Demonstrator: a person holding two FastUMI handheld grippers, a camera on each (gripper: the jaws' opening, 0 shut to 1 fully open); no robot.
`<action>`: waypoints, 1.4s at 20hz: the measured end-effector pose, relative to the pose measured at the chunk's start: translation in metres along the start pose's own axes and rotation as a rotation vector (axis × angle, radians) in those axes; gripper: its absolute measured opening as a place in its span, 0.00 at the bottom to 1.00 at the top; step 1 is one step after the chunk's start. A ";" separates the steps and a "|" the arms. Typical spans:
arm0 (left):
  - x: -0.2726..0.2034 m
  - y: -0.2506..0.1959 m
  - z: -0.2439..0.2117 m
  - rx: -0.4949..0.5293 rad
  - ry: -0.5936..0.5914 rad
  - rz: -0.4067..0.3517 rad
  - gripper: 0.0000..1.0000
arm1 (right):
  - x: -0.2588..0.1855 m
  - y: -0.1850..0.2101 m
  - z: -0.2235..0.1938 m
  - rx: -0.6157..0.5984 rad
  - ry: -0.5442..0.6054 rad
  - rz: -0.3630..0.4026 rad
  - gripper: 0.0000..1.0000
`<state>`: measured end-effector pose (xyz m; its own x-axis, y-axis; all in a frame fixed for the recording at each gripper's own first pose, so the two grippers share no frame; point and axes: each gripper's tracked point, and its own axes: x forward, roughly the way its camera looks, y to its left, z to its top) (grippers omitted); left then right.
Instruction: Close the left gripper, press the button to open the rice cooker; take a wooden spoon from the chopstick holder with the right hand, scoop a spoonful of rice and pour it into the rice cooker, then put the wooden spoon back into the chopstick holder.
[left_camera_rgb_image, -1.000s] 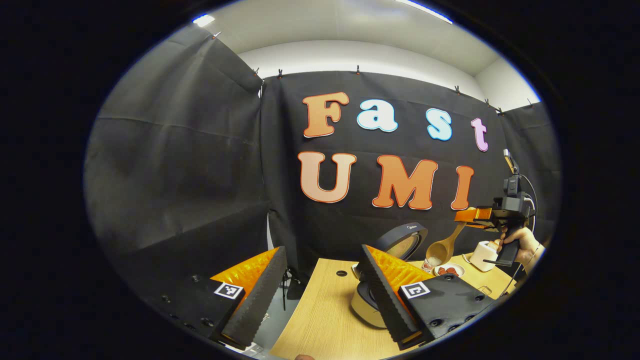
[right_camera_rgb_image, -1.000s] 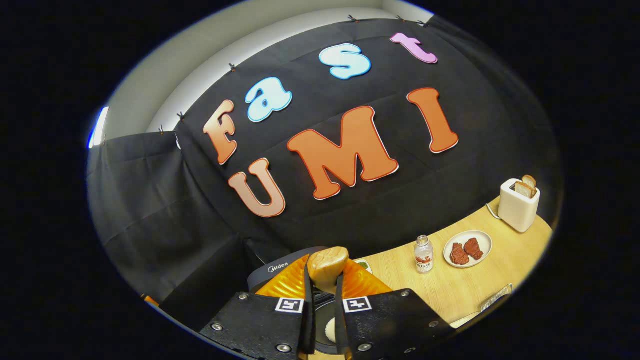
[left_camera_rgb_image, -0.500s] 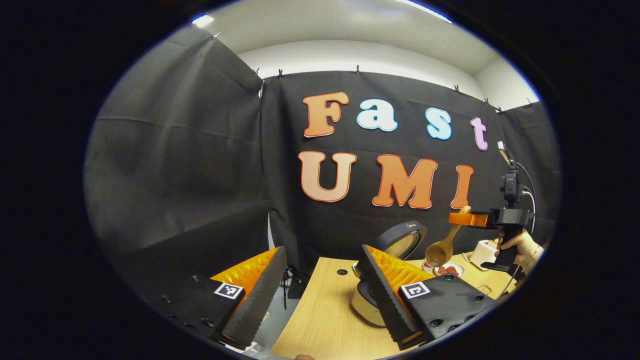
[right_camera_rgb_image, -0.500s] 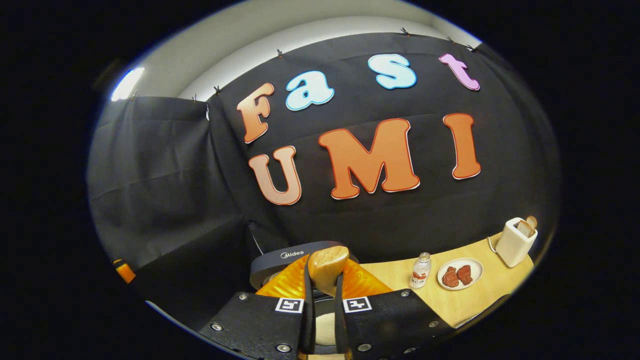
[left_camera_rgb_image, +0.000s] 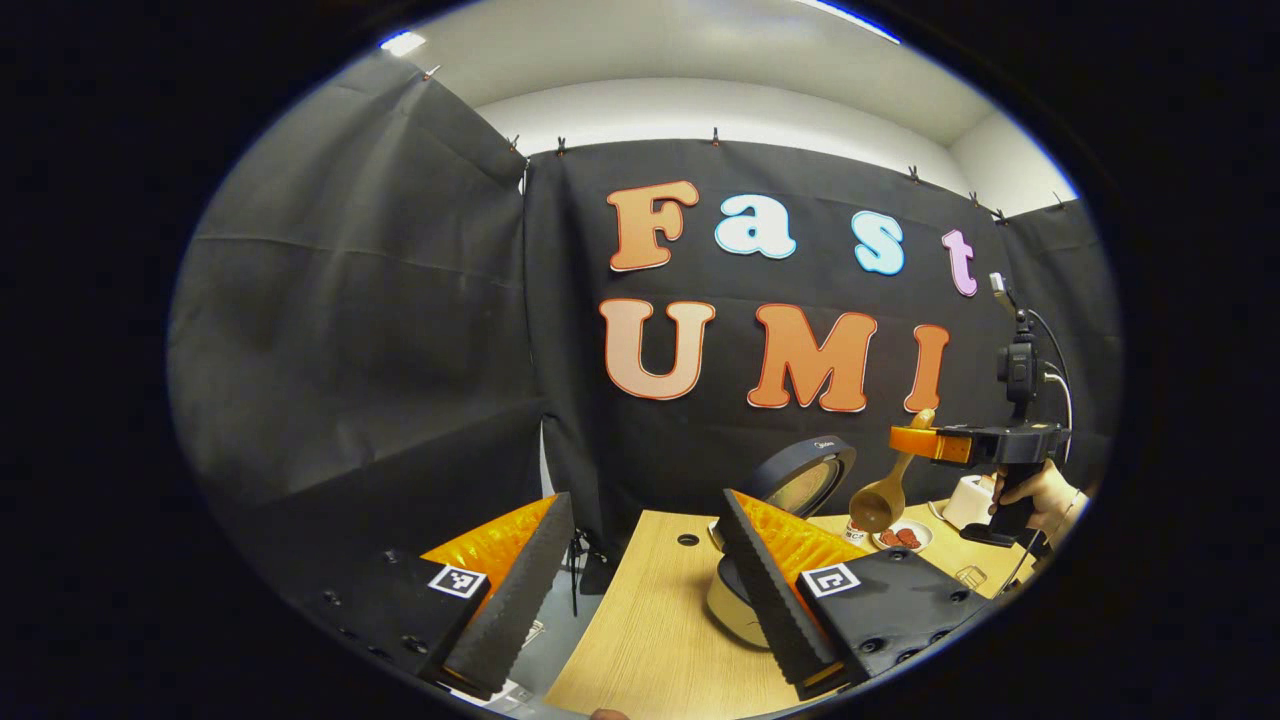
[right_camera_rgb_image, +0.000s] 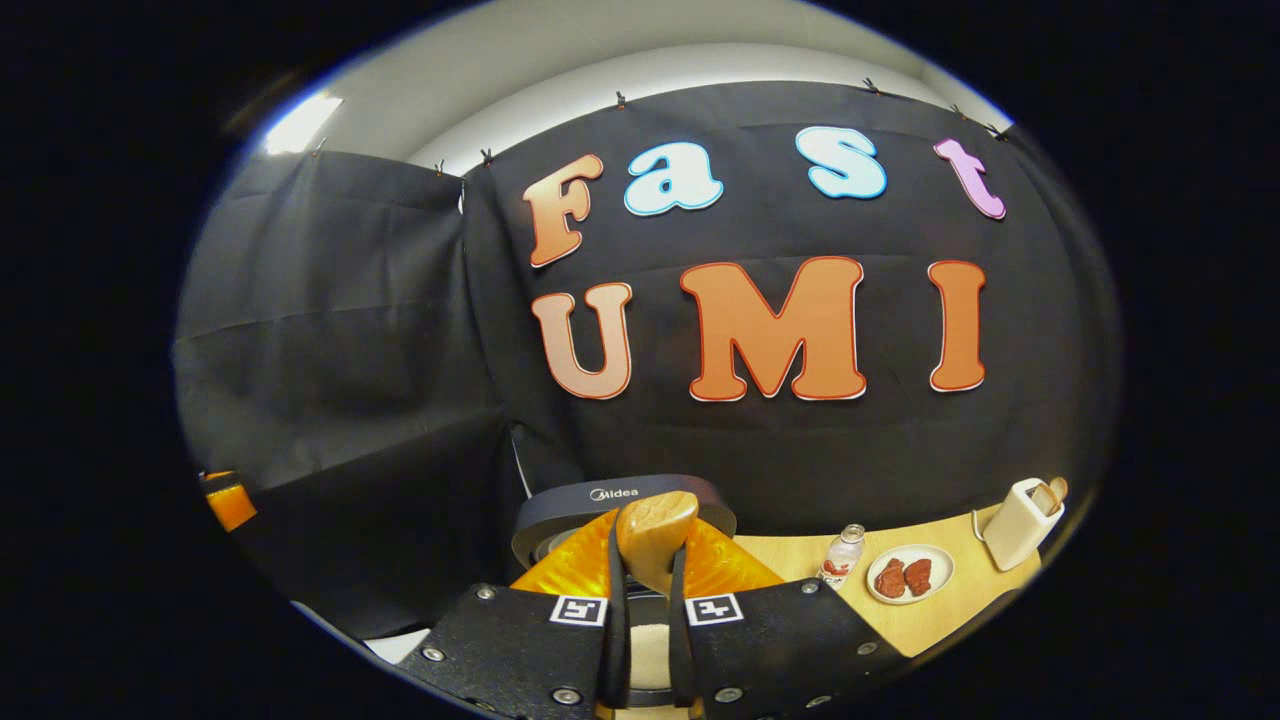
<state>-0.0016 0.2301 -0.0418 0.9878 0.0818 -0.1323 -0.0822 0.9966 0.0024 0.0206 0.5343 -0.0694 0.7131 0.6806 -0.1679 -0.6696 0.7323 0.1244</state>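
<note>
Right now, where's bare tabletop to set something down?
Free: the wood strip left of the rice cooker, running to the table's near and left edges. Crowded: right of the cooker, where bottle, plate and toaster line up, with the right tongs holding the wooden spoon above.

We see both views evenly lit from above: a ceiling light (left_camera_rgb_image: 405, 41) glows at the upper left in the left gripper view, another (right_camera_rgb_image: 300, 108) in the right gripper view. The fisheye bends straight edges near the rim. The table (left_camera_rgb_image: 650, 630) shows soft shadows, no glare; focus is sharp throughout.
</note>
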 end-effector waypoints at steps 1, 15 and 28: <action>0.001 0.000 0.000 -0.001 0.001 0.002 1.00 | -0.001 -0.003 -0.001 0.015 0.002 -0.003 0.14; 0.025 -0.012 0.016 0.000 -0.031 -0.010 1.00 | -0.065 -0.119 0.026 0.227 -0.062 -0.143 0.15; 0.051 -0.050 0.021 0.014 -0.043 -0.033 0.99 | -0.166 -0.267 -0.032 0.302 -0.021 -0.404 0.14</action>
<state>0.0555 0.1844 -0.0282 0.9948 0.0492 -0.0897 -0.0482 0.9988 0.0129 0.0743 0.2245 -0.1059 0.9091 0.3394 -0.2414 -0.2516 0.9094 0.3311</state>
